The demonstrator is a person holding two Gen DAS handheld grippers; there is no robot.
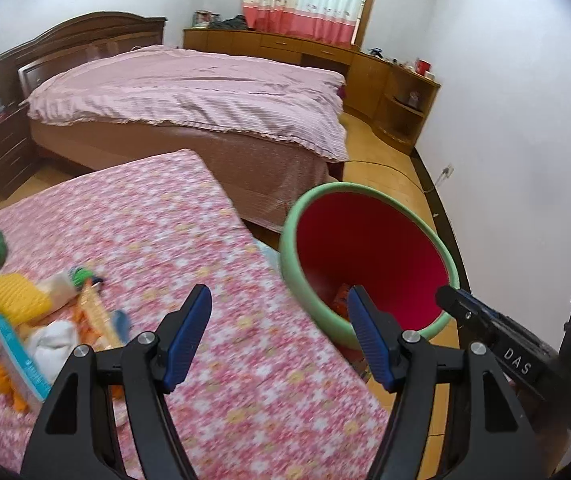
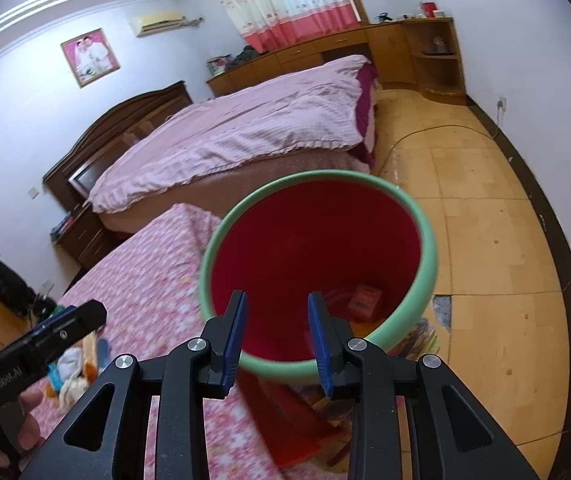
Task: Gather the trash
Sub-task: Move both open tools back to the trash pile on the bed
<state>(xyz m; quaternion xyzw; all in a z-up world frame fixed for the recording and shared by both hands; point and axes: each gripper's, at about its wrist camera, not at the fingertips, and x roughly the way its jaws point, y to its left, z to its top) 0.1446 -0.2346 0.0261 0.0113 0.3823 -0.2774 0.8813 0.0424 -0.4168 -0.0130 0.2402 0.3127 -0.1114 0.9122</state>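
A red bin with a green rim [image 1: 369,256] stands on the floor beside a table with a pink flowered cloth [image 1: 189,240]. It also shows in the right wrist view [image 2: 317,248], with an orange packet [image 2: 363,300] at its bottom. A pile of trash [image 1: 37,312], with a yellow item, white tissue and wrappers, lies on the cloth at the left; it also shows in the right wrist view [image 2: 73,364]. My left gripper [image 1: 279,334] is open and empty above the table edge. My right gripper [image 2: 277,340] is open and empty over the bin's near rim.
A bed with a pink quilt [image 1: 205,92] stands behind the table. Wooden cabinets [image 1: 389,80] line the far wall. A cable [image 2: 437,132] runs across the tiled floor to a wall socket. Papers [image 2: 421,336] lie on the floor by the bin.
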